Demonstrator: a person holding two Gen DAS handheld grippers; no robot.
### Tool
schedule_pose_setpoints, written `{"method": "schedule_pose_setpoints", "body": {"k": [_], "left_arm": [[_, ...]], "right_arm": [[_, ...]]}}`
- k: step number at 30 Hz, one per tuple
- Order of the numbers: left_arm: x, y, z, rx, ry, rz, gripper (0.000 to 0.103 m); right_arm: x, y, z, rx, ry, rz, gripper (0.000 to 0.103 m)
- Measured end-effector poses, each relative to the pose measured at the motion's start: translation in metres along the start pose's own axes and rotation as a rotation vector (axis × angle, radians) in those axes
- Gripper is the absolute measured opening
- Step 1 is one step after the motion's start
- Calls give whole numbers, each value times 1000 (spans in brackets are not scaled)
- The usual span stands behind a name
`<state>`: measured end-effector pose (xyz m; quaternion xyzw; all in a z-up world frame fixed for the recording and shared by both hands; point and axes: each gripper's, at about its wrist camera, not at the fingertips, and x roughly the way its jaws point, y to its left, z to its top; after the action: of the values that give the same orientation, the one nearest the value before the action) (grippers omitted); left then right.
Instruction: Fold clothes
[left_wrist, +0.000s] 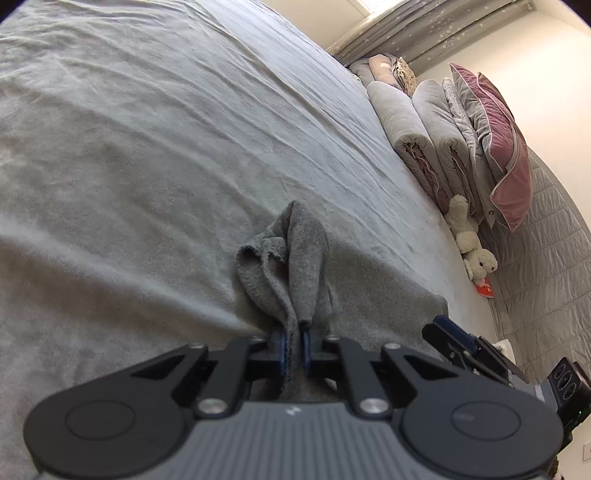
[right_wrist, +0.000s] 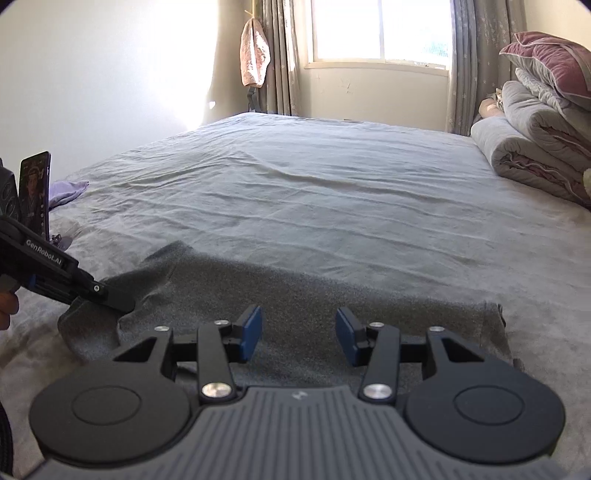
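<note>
A dark grey knit garment (right_wrist: 295, 295) lies spread flat on the bed, near its front edge. My left gripper (left_wrist: 294, 345) is shut on a bunched corner of the garment (left_wrist: 291, 258), which stands up in folds between the blue pads. In the right wrist view the left gripper (right_wrist: 122, 304) comes in from the left and pinches the garment's left end. My right gripper (right_wrist: 299, 334) is open and empty, low over the middle of the garment. The right gripper also shows in the left wrist view (left_wrist: 439, 328) at the garment's far side.
The bed (right_wrist: 332, 192) is covered with a wrinkled grey sheet. Folded grey quilts (right_wrist: 532, 147) and a pink pillow (left_wrist: 506, 147) are stacked at the head of the bed. A white plush toy (left_wrist: 469, 236) lies beside them. A window (right_wrist: 380, 29) is beyond.
</note>
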<state>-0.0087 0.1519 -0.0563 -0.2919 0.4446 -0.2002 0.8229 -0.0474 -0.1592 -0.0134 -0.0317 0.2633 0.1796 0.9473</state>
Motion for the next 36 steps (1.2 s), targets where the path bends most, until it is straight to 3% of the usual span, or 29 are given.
{"method": "schedule_pose_setpoints", "body": {"k": [1,3,7,11,17,21,25,28,36], "left_arm": [[-1,-1,-1,0,-7,-1,8],[-5,-1,-1,-7,-25,-11,8],[-13,-4,-1,-30,-55,-54,7],[-22,-12,1,-41,-78,-114,7],[-27,-32,3,-23,-113,-141,7],[-28,-42,5,-25,-126,-147,7],[-27,-56,5,-7,-132,-154,7],[-26,-70,2,24,-140,-153,7],[-27,-106,0,151,-178,-126,7]], "right_arm": [[4,2,1,4,-1,-12,44],[11,5,2,14,-1,-36,26],[28,10,-18,25,56,-64,25],[27,31,-32,-107,24,-111,29],[14,28,-23,-88,18,-130,28],[-4,30,-23,-123,19,-105,28],[0,42,-37,-212,84,-60,28],[7,50,-43,-300,86,-51,21],[-1,-10,2,-4,28,76,21]]}}
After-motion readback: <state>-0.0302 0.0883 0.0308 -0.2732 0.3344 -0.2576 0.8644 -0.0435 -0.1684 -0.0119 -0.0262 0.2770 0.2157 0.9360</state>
